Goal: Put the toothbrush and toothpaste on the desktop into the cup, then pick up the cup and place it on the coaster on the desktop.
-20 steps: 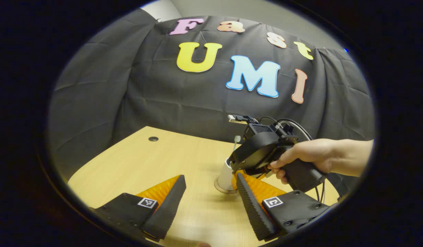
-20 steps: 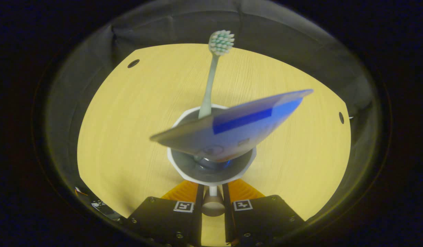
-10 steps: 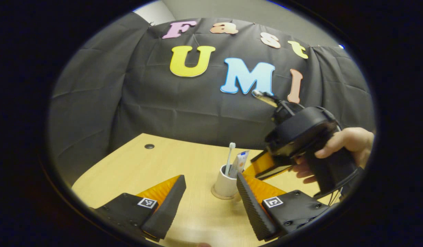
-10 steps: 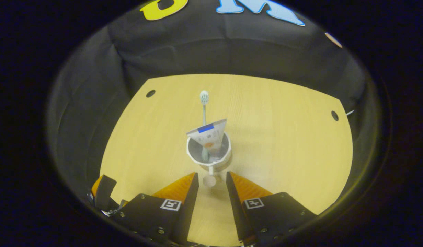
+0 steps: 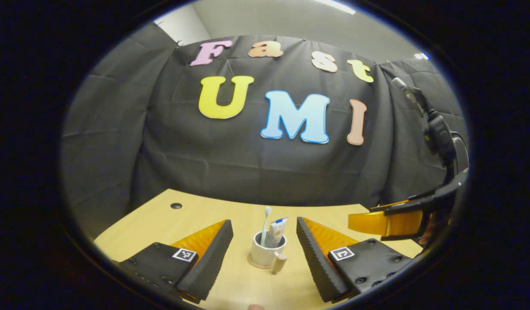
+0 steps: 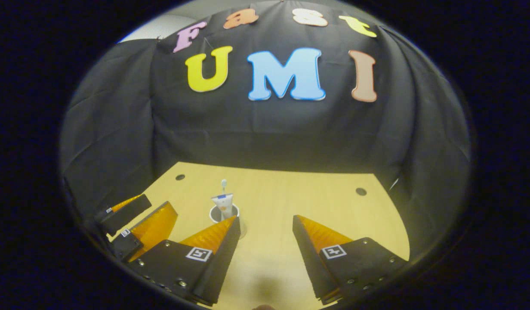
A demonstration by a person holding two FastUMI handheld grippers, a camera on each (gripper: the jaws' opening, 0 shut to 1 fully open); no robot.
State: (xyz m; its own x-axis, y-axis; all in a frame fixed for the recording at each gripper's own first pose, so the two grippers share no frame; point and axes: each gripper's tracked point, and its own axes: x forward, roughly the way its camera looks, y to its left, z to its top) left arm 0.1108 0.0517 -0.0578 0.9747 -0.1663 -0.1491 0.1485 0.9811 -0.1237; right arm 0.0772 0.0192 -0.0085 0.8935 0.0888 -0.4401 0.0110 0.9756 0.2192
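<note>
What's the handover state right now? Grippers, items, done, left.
Left gripper: open, holding nothing, low over the desk with the cup between its fingers, untouched.
Right gripper: open, holding nothing, raised to the cup's right.
Toothbrush and toothpaste stand in the cup. The cup sits on a round coaster on the desk, handle toward the left gripper.
Done: both items in, cup on coaster.
Left: by these views nothing; check seating, then retract.

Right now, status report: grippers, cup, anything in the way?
Left gripper open, empty. Right gripper open, empty. Toothbrush and toothpaste upright in cup, cup on coaster. Desktop around cup unobstructed.
</note>
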